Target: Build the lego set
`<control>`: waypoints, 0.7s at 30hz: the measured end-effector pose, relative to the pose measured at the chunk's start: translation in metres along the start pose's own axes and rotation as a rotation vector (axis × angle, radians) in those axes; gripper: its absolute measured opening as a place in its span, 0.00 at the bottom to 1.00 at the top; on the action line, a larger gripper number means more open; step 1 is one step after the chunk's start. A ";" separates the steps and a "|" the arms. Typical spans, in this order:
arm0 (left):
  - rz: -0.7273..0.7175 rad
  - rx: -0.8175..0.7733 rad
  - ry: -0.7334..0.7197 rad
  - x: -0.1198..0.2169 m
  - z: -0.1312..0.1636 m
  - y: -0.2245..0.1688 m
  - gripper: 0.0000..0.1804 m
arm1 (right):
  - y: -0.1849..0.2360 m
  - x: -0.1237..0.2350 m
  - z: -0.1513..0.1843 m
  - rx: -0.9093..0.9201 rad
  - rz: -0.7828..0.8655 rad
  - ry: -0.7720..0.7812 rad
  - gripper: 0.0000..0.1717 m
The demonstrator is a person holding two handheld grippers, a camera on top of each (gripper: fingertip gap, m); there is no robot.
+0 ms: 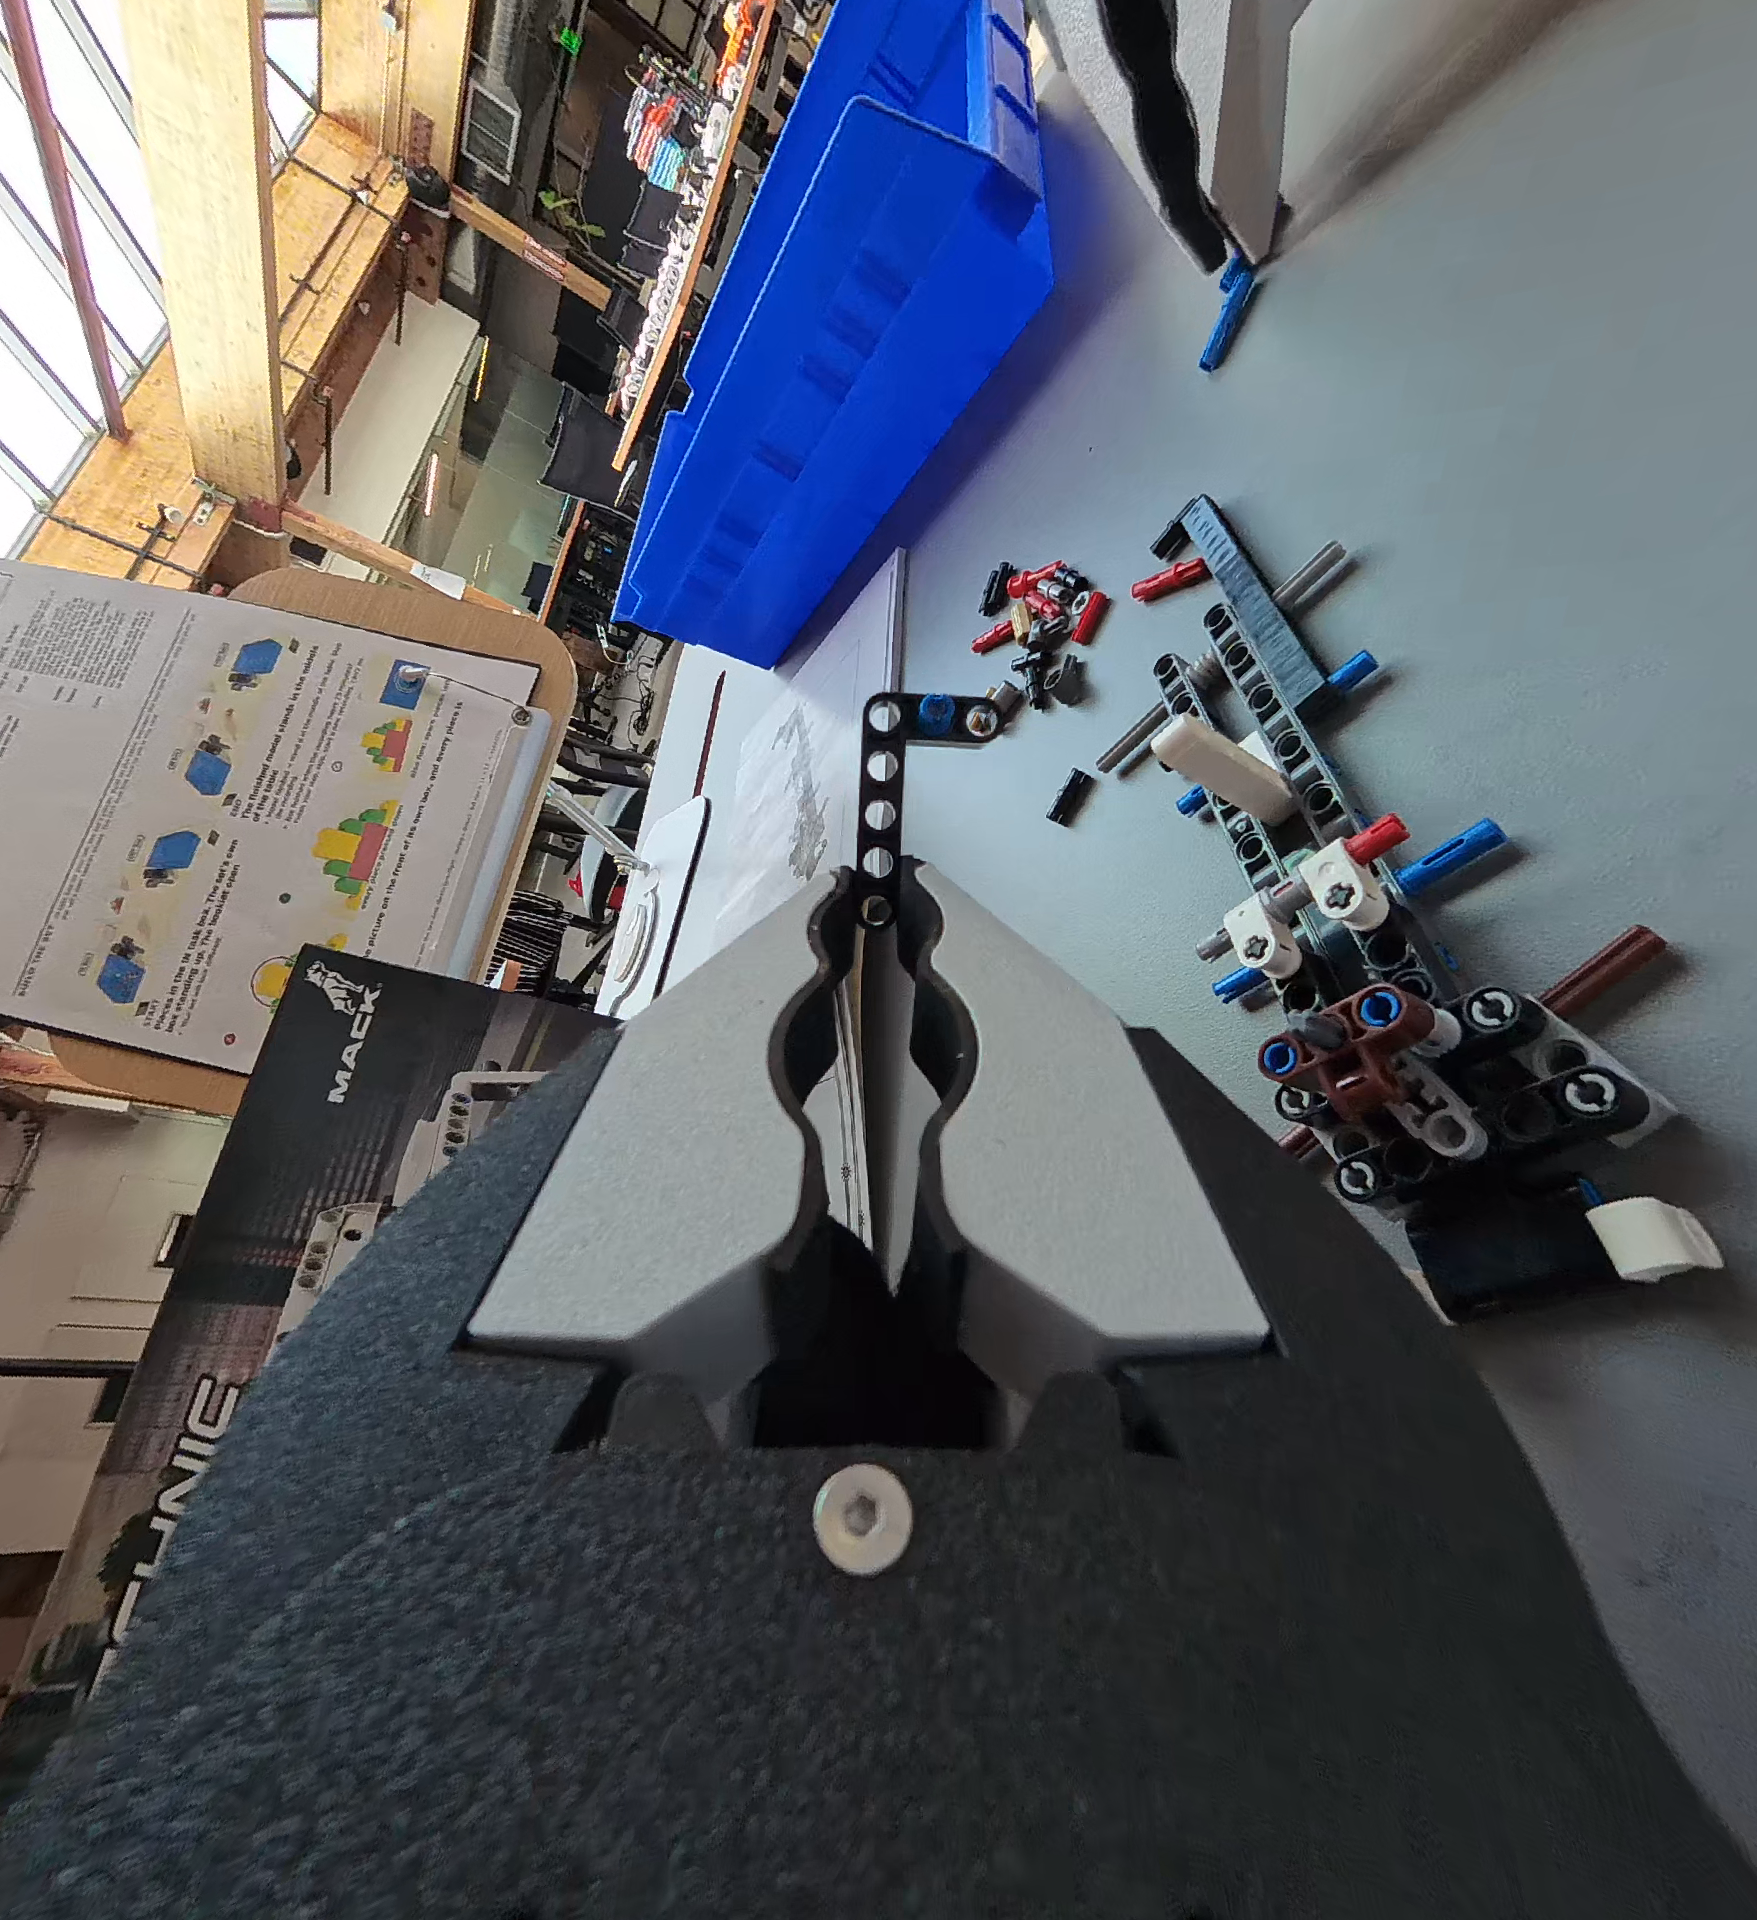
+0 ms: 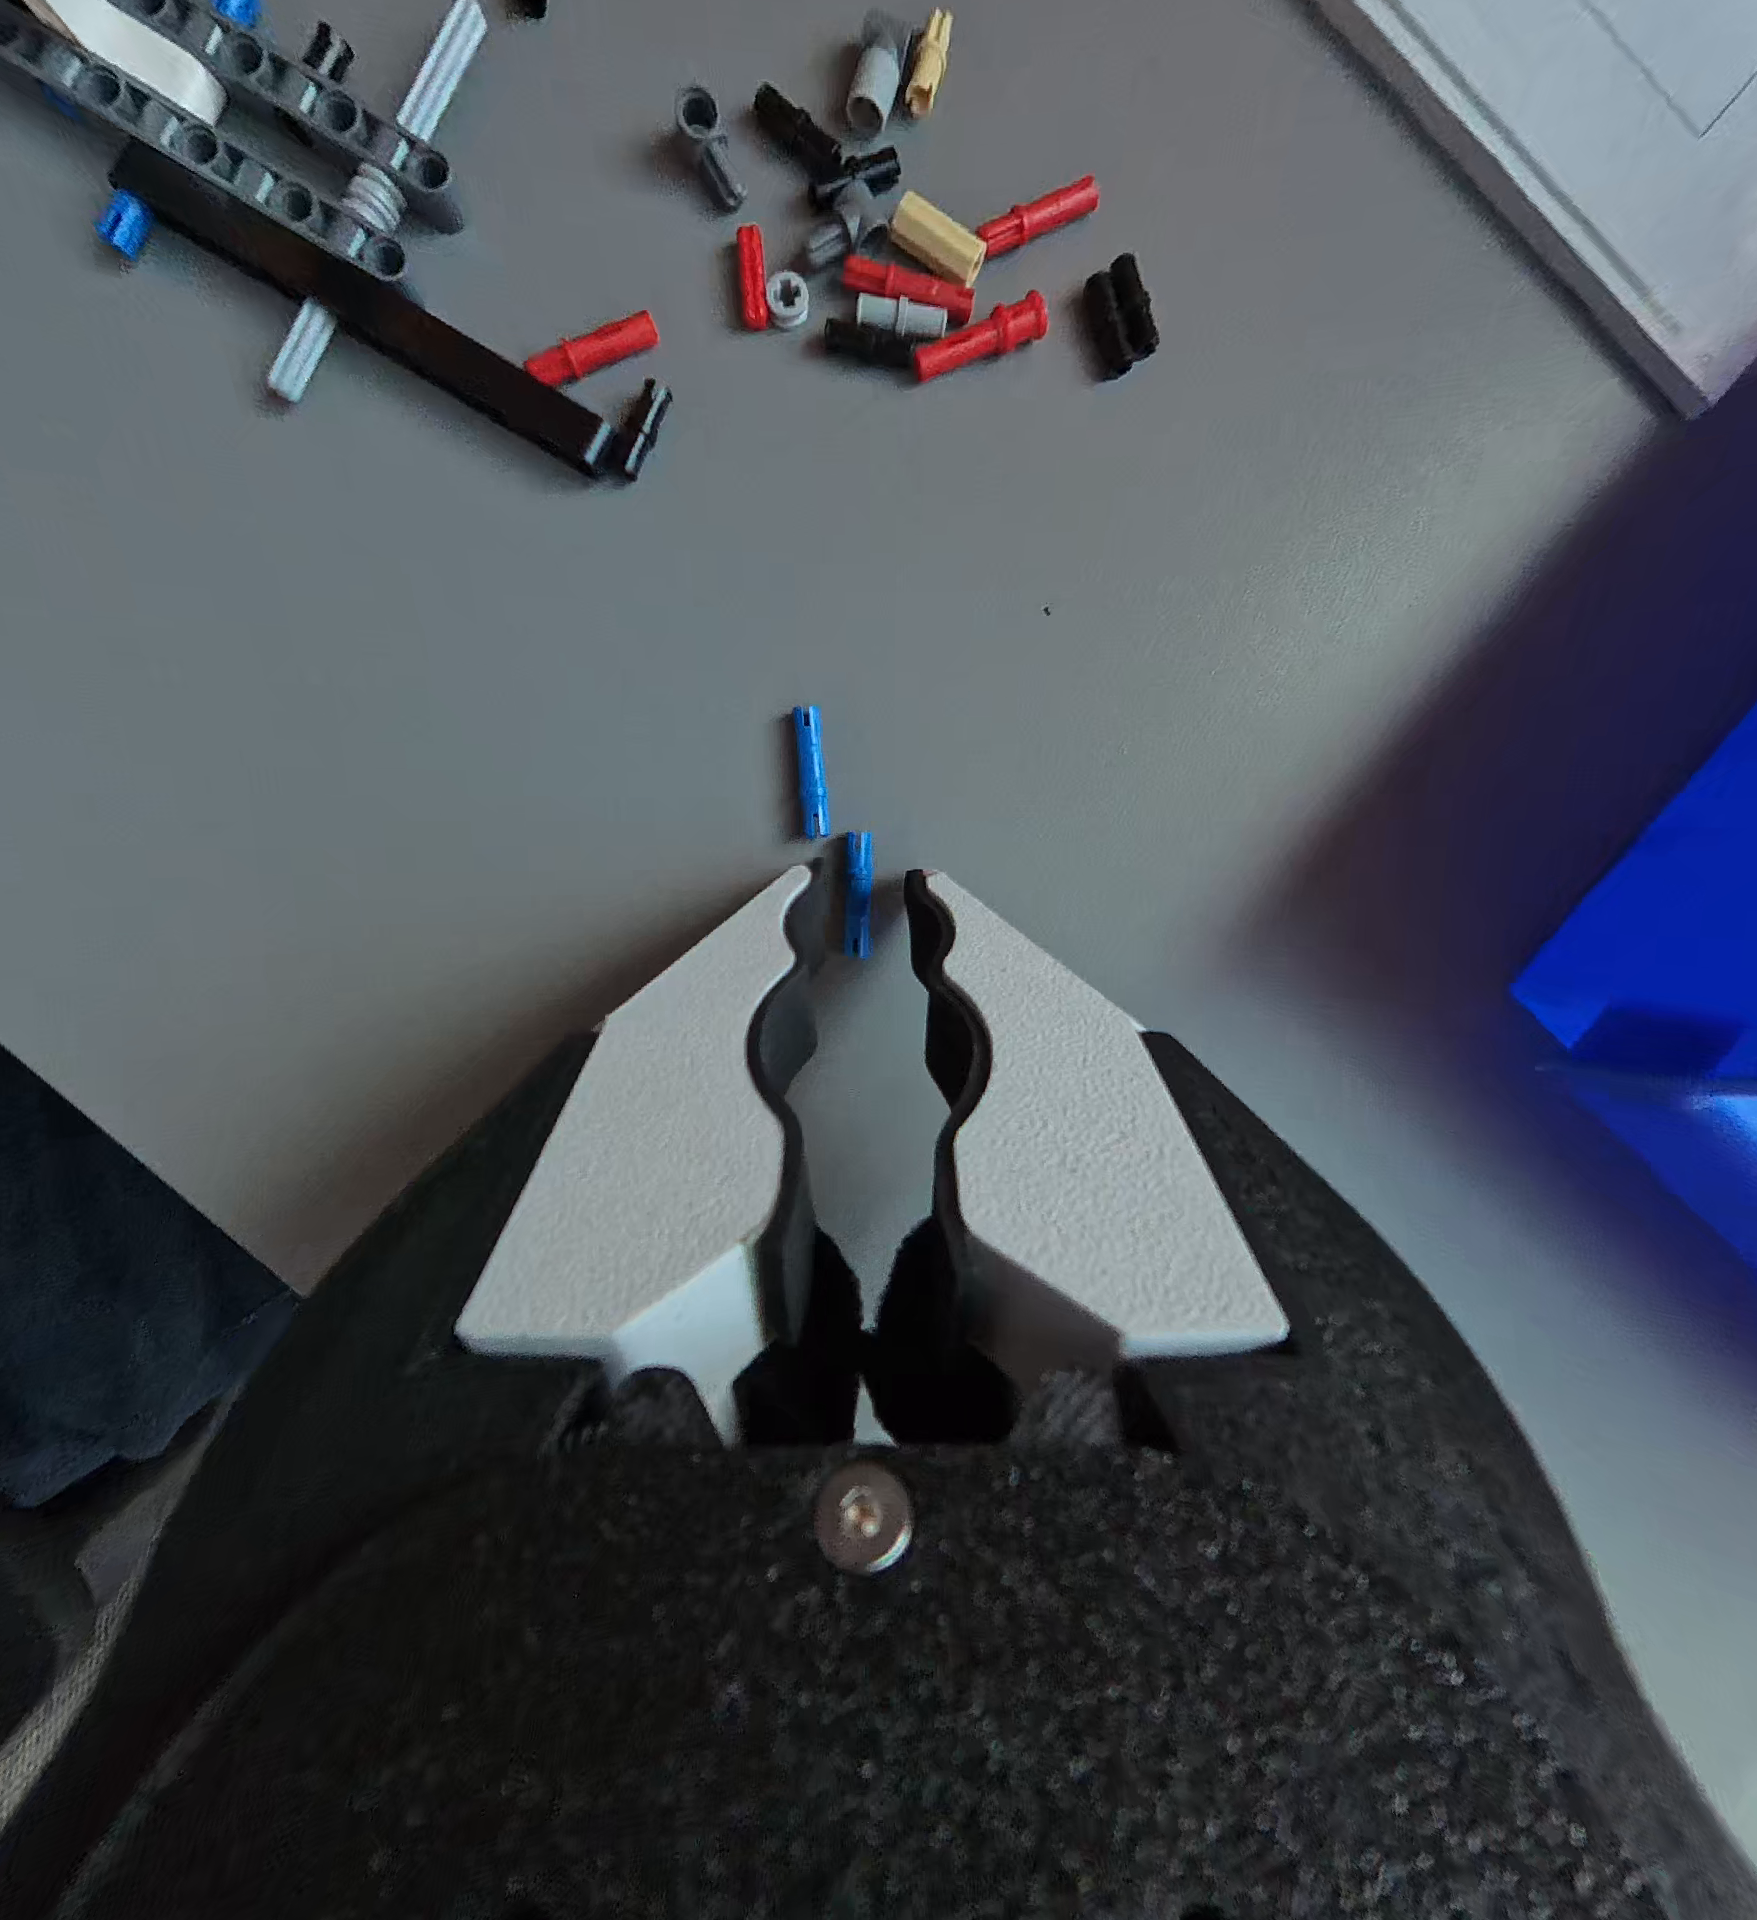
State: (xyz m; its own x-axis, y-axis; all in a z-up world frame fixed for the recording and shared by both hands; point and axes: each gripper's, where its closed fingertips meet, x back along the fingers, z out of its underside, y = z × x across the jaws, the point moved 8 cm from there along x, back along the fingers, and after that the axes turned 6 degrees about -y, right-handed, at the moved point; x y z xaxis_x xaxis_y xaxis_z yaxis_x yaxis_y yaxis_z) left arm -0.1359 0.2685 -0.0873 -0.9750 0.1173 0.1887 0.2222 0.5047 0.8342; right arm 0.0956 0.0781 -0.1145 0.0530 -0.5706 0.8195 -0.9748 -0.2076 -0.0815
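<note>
My left gripper [image 1: 876,883] is shut on the end of a black L-shaped beam [image 1: 880,769] with a row of holes and holds it above the grey table [image 1: 1476,520]. The beam's short arm carries a blue pin [image 1: 933,713] and a tan pin [image 1: 978,717]. My right gripper [image 2: 858,883] is open and low over the table. A short blue pin [image 2: 857,896] lies between its pads with a gap on each side. A second blue pin [image 2: 809,771] lies just ahead of it. The right gripper also shows far off in the left wrist view [image 1: 1238,208].
A partly built beam assembly [image 1: 1373,935] lies on the table and also shows in the right wrist view [image 2: 230,156]. There is also a pile of small red, black and grey pins [image 2: 915,260], a blue bin [image 1: 853,364], a booklet [image 1: 822,748], a dark box [image 1: 354,1091] and a printed sheet [image 1: 178,779].
</note>
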 end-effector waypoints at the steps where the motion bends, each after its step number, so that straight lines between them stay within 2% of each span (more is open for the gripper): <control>1: 0.002 0.001 0.002 0.000 0.000 0.000 0.03 | -0.002 -0.001 -0.003 0.008 -0.012 0.029 0.07; 7: 0.002 0.008 0.008 0.001 0.001 0.002 0.03 | -0.006 -0.005 -0.013 0.042 -0.089 0.139 0.02; 12: 0.031 0.062 0.009 0.001 0.003 0.002 0.03 | -0.007 -0.005 -0.012 0.078 -0.101 0.131 0.02; 16: 0.065 0.169 0.003 -0.001 0.004 0.005 0.03 | -0.008 0.004 -0.021 0.093 -0.077 -0.040 0.02; 21: 0.147 0.366 0.007 -0.003 0.012 0.007 0.03 | -0.004 0.023 -0.055 0.111 -0.029 -0.382 0.02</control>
State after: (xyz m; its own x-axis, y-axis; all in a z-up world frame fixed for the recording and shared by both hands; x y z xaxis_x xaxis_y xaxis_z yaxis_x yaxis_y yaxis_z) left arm -0.1310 0.2816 -0.0879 -0.9326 0.2060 0.2965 0.3442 0.7549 0.5582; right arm 0.0887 0.1094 -0.0642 0.1773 -0.8136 0.5538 -0.9434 -0.3007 -0.1397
